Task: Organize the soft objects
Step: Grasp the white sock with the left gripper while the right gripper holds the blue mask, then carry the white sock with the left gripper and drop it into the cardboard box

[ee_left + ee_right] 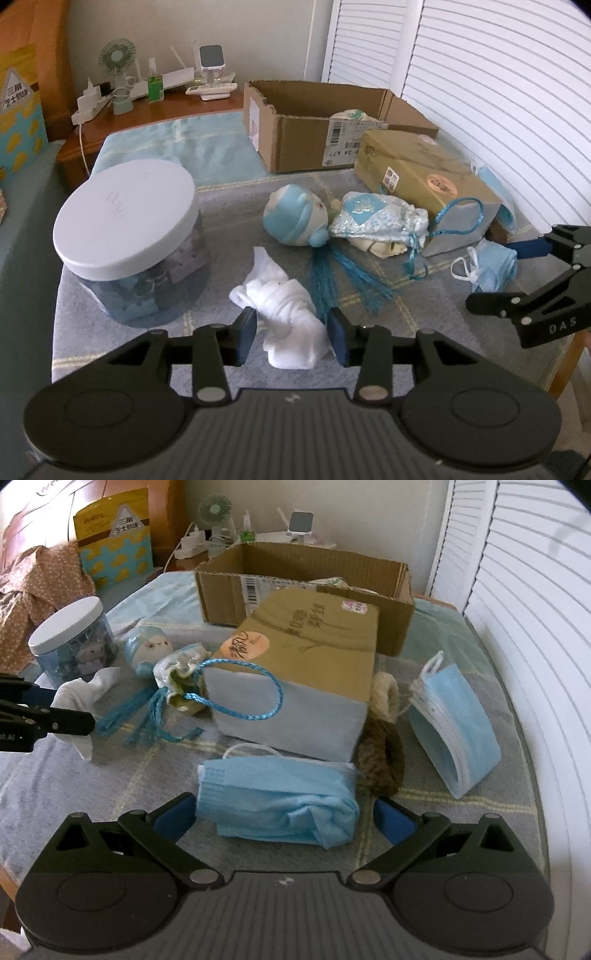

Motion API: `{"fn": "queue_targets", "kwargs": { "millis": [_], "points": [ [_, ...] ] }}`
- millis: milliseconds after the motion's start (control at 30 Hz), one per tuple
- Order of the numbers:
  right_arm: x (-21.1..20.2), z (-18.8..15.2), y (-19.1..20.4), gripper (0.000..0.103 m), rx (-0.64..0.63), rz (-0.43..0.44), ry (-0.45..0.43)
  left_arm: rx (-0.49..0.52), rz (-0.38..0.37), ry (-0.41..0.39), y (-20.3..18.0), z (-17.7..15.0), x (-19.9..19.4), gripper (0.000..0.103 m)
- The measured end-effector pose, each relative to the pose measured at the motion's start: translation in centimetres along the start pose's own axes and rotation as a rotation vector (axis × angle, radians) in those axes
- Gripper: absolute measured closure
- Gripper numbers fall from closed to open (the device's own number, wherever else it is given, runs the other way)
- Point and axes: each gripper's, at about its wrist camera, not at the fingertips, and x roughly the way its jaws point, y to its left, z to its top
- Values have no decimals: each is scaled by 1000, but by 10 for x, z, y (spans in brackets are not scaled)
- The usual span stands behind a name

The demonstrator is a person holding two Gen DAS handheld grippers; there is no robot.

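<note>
Closest to our left wrist camera was the white sock [291, 321], bunched up on the grey checked cloth [110, 343]. Our left gripper [291, 336] sat around it with the pads parted on either side, and we honestly couldn't tell if they pressed on it. The white-lidded jar [129, 229] stood just to its left, the blue-haired doll [299, 221] behind.

From the right wrist, a crumpled blue face mask [280, 801] lay nearest, between the wide-spread fingers of our right gripper [284, 819], nothing grasped. Behind it sat the tan gift box [306, 664], a brown scrunchie [380, 753] beside it, and the open cardboard box [306, 579] farther back.
</note>
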Motion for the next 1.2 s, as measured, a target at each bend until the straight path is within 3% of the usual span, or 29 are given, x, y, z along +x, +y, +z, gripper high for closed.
{"fn": "queue_targets", "kwargs": {
  "millis": [133, 200, 400, 900, 1200],
  "points": [
    [0, 3, 1, 2, 6, 7, -8, 1, -3, 1, 1, 0, 1, 62],
    [2, 4, 1, 15, 11, 23, 5, 4, -9, 2, 1, 0, 1, 64],
    [-6, 1, 4, 26, -13, 15, 11, 33, -11, 2, -1, 1, -3, 74],
    [-61, -3, 5, 29, -46, 14, -72, 140, -53, 10, -11, 9, -38, 76],
    [-87, 9, -2, 29, -44, 5, -168, 202, -107, -61, -26, 56, -54, 76]
  ]
}}
